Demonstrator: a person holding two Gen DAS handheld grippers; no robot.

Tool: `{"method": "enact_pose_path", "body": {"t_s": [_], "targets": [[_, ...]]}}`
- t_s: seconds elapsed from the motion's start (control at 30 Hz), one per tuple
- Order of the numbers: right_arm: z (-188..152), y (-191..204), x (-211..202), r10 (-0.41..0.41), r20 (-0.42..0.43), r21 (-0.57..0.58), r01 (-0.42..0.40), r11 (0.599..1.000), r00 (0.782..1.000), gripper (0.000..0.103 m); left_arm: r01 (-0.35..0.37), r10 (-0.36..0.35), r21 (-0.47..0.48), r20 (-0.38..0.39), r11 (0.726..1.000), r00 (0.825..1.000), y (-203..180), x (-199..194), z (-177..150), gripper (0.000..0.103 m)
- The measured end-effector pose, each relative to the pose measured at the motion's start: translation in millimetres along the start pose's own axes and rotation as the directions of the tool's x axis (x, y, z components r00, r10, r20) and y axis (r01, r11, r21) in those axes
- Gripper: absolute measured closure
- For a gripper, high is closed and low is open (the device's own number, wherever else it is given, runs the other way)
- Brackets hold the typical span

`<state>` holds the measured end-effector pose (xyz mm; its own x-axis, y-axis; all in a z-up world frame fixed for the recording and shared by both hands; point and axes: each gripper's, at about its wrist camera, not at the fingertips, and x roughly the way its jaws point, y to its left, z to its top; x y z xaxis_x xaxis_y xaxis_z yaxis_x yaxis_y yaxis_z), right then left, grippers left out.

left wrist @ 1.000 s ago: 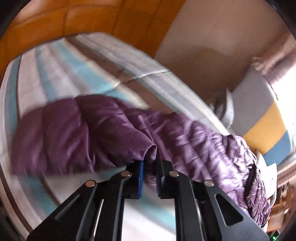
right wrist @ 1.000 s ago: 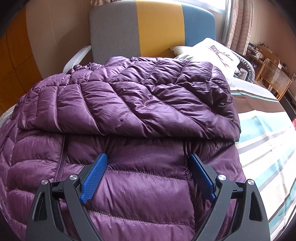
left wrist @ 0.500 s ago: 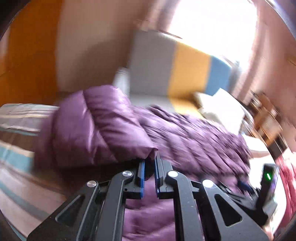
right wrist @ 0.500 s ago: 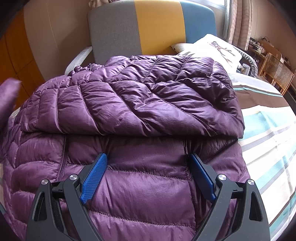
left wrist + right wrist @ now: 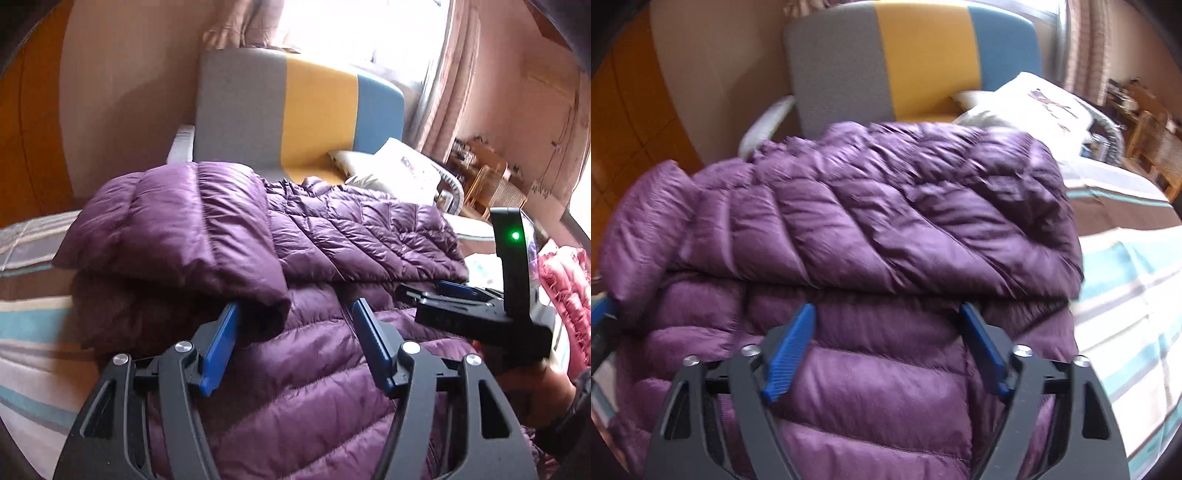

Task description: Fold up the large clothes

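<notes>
A purple quilted down jacket (image 5: 332, 369) lies on the striped bed, both sleeves folded across its body. The left sleeve (image 5: 177, 236) rests on the jacket's left side; its cuff sits just ahead of my left gripper (image 5: 295, 325), which is open and empty. The jacket fills the right wrist view (image 5: 886, 229). My right gripper (image 5: 886, 332) is open, low over the jacket's lower body, holding nothing. It also shows in the left wrist view (image 5: 450, 288) at the right.
The striped bedspread (image 5: 1126, 332) extends right and also shows at the left (image 5: 33, 332). A grey, yellow and blue headboard (image 5: 295, 110) and white pillows (image 5: 402, 170) lie beyond the jacket. Wicker chair (image 5: 1156, 147) and pink cloth (image 5: 565, 288) at right.
My left gripper carried the left sleeve across onto the jacket's body, then opened and let it go. My right gripper stayed open and shifted slightly over the jacket.
</notes>
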<state>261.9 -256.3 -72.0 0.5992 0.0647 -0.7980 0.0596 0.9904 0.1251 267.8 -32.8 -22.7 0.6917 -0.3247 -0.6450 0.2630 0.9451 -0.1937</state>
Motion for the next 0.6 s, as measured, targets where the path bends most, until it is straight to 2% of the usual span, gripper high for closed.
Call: {"method": "enact_pose_path", "body": {"t_s": [0.1,0.27,0.3,0.37,0.4,0.43,0.6], "targets": [[12,14,-11,0.077,0.023,-0.041,-0.076,0.996,0.997,0.039,0.021,-0.017,-0.075,0.043,0.997,0.999,17,-19,-7,0.040],[26,59,-28,0.184,0.049,-0.157,-0.175,0.972,0.982,0.041,0.025,-0.016,-0.164,0.055,0.986,0.998,44,-24,-6,0.040],[27,66,-29,0.187,0.050,-0.170,-0.176,0.970,0.981,0.041,0.025,-0.016,-0.172,0.055,0.985,0.998,48,-22,-3,0.040],[27,72,-27,0.166,0.054,-0.173,-0.155,0.973,0.985,0.041,0.030,-0.017,-0.191,0.066,0.981,0.998,55,-18,7,0.030],[27,71,-24,0.150,0.050,-0.165,-0.140,0.976,0.988,0.041,0.039,-0.028,-0.202,0.059,0.979,0.998,59,-13,13,0.019],[25,67,-21,0.140,0.040,-0.150,-0.133,0.980,0.989,0.041,0.026,-0.015,-0.222,0.050,0.975,0.999,64,-6,20,0.018],[14,42,-13,0.105,0.023,-0.084,-0.102,0.991,0.994,0.041,0.043,-0.036,-0.264,0.033,0.964,0.999,69,26,40,0.018]]}}
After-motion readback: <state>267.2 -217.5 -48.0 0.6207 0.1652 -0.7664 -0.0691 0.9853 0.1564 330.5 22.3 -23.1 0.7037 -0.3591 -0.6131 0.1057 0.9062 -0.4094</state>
